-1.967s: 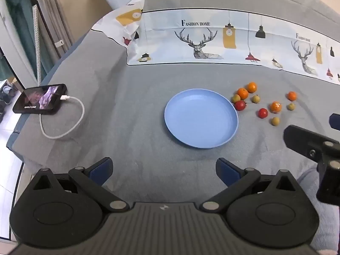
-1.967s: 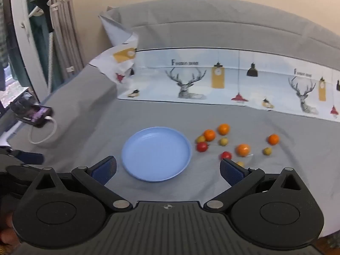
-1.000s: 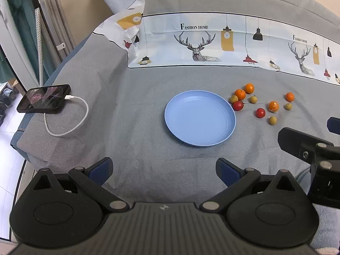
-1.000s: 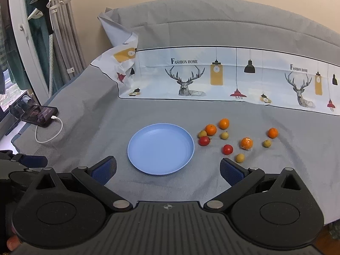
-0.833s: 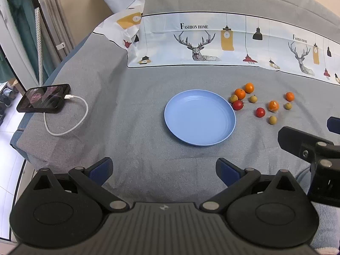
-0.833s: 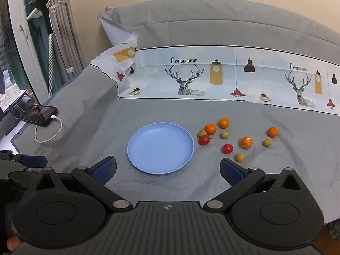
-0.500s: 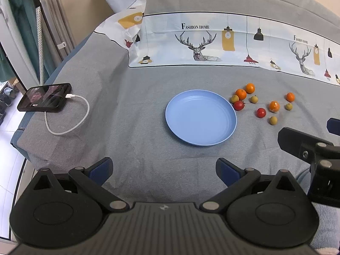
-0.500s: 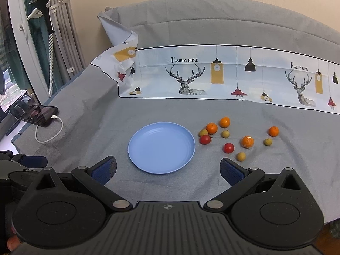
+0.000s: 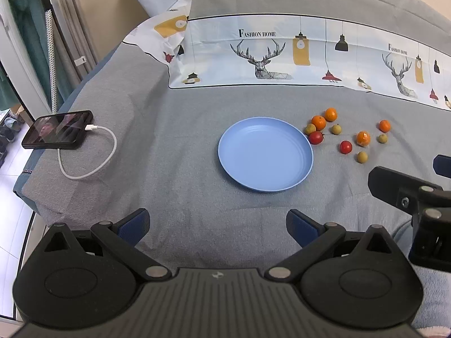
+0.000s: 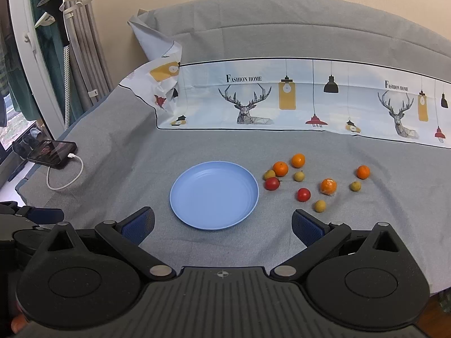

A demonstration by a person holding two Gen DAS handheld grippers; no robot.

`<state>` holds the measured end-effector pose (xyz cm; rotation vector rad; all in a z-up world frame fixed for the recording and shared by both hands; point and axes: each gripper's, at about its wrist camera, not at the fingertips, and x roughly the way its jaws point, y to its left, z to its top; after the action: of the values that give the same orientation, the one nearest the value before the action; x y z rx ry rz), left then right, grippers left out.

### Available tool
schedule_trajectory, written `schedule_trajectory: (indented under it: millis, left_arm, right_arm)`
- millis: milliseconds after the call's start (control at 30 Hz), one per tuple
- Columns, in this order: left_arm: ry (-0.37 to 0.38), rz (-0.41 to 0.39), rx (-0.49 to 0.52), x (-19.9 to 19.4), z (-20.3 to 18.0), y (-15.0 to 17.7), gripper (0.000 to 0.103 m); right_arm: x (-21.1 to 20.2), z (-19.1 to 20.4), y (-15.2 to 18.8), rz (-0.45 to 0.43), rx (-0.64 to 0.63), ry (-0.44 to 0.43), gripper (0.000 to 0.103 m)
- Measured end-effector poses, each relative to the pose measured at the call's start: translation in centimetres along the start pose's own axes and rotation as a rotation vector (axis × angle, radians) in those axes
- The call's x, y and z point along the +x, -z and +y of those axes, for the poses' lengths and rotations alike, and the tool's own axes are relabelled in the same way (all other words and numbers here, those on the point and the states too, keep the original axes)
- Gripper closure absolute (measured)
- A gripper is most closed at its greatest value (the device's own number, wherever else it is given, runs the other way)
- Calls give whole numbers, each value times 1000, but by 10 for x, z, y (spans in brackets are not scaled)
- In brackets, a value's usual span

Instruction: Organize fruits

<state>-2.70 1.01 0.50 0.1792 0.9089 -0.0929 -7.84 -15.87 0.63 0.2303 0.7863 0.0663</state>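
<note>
A blue plate [image 9: 265,181] lies bare on the grey bedcover; it also shows in the right wrist view [image 10: 214,219]. To its right lie several small fruits: orange tangerines [image 10: 280,168], red ones [image 10: 272,183] and small yellow-green ones [image 10: 319,206]. The same group shows in the left wrist view [image 9: 315,137]. My left gripper [image 9: 217,226] is open and empty, well short of the plate. My right gripper [image 10: 222,226] is open and empty, just short of the plate's near rim. It shows at the right edge of the left wrist view.
A phone [image 9: 57,133] with a white charging cable [image 9: 93,163] lies at the bed's left edge. A printed deer cloth [image 10: 282,98] runs along the back. Curtains and a garment steamer [image 10: 56,14] stand at the left.
Both views have steadied after a small drift; the plate and fruits sit almost where they were. Both grippers stay open.
</note>
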Motion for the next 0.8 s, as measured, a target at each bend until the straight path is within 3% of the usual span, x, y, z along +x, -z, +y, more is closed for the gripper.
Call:
schedule_trajectory:
  millis: [600, 800]
  left_arm:
    - [0, -2, -3, 0, 1, -1, 0]
    - [45, 32, -13, 5, -1, -9, 0]
  right_arm:
    - [-1, 4, 0, -1, -7, 5, 0]
    - [1, -6, 1, -29, 27, -21, 0]
